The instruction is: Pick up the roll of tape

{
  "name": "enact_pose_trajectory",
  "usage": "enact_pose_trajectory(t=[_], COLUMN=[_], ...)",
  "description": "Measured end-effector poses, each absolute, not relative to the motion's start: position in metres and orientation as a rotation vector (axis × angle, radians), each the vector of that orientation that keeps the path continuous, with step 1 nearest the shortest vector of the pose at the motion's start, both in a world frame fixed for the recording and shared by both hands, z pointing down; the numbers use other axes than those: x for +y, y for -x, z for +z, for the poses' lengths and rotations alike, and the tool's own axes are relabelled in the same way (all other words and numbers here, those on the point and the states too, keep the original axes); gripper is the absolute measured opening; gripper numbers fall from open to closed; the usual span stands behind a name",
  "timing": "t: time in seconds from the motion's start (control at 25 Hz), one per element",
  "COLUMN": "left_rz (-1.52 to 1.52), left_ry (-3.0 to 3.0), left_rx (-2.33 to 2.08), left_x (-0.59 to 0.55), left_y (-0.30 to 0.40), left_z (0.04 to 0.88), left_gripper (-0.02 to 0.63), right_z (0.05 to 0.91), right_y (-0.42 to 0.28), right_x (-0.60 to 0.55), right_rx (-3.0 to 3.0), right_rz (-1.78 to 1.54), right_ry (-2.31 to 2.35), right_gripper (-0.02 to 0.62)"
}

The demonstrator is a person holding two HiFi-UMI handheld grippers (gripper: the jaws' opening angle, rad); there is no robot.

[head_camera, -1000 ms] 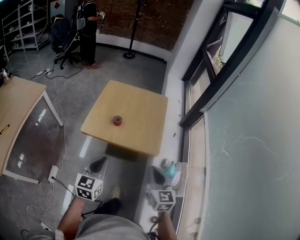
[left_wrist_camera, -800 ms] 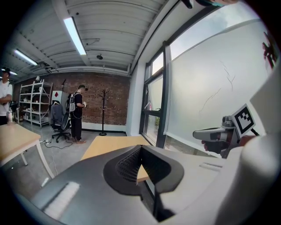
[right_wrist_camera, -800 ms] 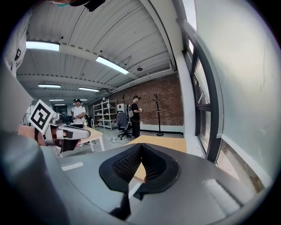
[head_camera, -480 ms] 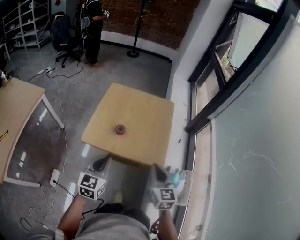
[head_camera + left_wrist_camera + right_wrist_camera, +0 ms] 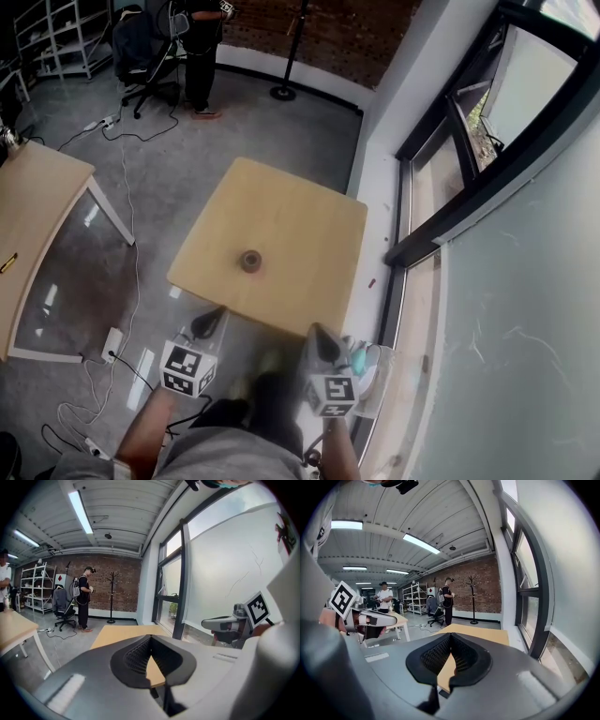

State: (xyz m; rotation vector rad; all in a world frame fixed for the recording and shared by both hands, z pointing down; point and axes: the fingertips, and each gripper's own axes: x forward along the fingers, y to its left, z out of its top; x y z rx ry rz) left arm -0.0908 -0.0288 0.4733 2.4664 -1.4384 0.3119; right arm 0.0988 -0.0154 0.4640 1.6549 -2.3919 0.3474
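The roll of tape [image 5: 250,261] is a small brownish ring lying flat on the square light-wood table [image 5: 300,216], towards its near left side. My left gripper [image 5: 208,322] hangs just short of the table's near edge, below the tape, shut and empty. To its right, my right gripper [image 5: 322,339] hovers at the near right corner, jaws closed on nothing. In the left gripper view the tips [image 5: 150,638] meet over the tabletop [image 5: 117,632]. The right gripper view has them [image 5: 450,635] touching above the table [image 5: 483,632]. Neither gripper view shows the tape.
A second wooden table [image 5: 37,216] stands at the left, with cables and a power strip [image 5: 111,342] on the floor beside it. A window wall [image 5: 450,178] runs along the right. A person [image 5: 202,47], an office chair [image 5: 141,47] and a stand [image 5: 286,56] are at the back.
Both grippers have come forward to the table's near edge, and the table and tape sit closer in the head view. The tape has not moved and the jaws stay closed.
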Motion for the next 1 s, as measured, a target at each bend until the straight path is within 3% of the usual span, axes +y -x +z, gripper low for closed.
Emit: enact_pose_trajectory(t=[1.0], left_rz=[0.380], left_ry=[-2.381], left_rx=[-1.475], left_x=[-0.126], left_y=[0.085], left_z=[0.582], left_gripper=[0.000], right_z=[0.562], right_y=[-0.105], right_x=[-0.123], right_rx=[-2.385], right_rz=[0.445], right_ry=[-1.547], right_gripper=[0.012])
